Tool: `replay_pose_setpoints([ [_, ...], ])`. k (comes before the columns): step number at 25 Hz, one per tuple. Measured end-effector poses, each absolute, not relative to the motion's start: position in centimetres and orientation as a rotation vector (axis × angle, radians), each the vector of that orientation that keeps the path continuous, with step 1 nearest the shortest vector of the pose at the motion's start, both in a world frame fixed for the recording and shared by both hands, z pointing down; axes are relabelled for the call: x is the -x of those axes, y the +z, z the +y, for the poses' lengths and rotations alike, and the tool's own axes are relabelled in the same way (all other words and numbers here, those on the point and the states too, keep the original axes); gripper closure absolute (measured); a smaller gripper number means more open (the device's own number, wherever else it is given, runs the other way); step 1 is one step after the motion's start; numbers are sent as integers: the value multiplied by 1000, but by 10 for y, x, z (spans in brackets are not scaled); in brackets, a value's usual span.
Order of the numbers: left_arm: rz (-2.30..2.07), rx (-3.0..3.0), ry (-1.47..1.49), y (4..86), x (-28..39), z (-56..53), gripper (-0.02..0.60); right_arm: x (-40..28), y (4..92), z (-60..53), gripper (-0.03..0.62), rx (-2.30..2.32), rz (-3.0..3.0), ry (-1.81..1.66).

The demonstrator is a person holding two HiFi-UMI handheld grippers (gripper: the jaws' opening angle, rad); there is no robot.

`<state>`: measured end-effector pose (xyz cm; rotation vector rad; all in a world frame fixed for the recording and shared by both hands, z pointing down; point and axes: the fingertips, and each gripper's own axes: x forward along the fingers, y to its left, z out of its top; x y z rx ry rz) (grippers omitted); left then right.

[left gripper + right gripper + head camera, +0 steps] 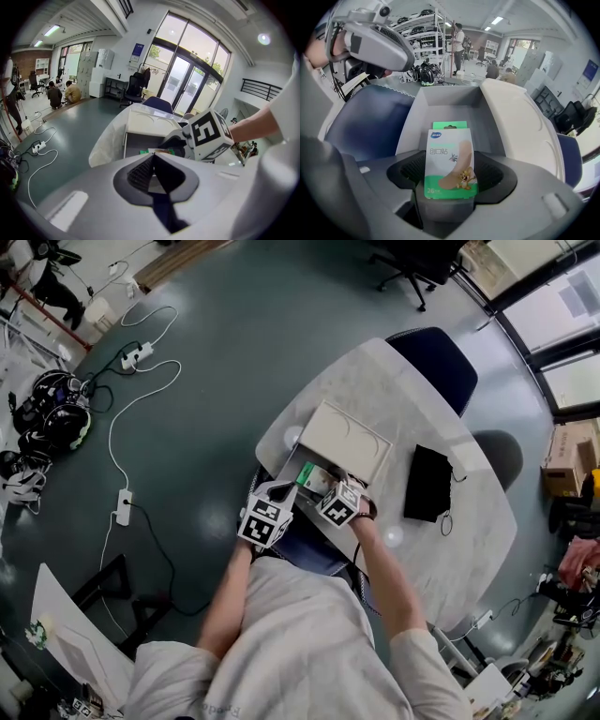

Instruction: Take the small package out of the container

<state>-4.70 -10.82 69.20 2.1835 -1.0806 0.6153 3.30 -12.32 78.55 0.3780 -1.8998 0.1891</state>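
Clearly right hand-held gripper (450, 177) clamps the small package (451, 161) (over the container (440, 105)); left hand-held gripper (152, 157) closed, empty.

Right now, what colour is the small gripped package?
Small flat package: green and white; right gripper view.
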Motion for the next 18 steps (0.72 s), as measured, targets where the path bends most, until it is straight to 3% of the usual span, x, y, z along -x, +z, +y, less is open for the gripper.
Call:
replay_pose_setpoints([
  [18, -1107, -2186, 625, 689, 48, -102, 528, -38, 777, -120, 281, -437, -1967, 233],
])
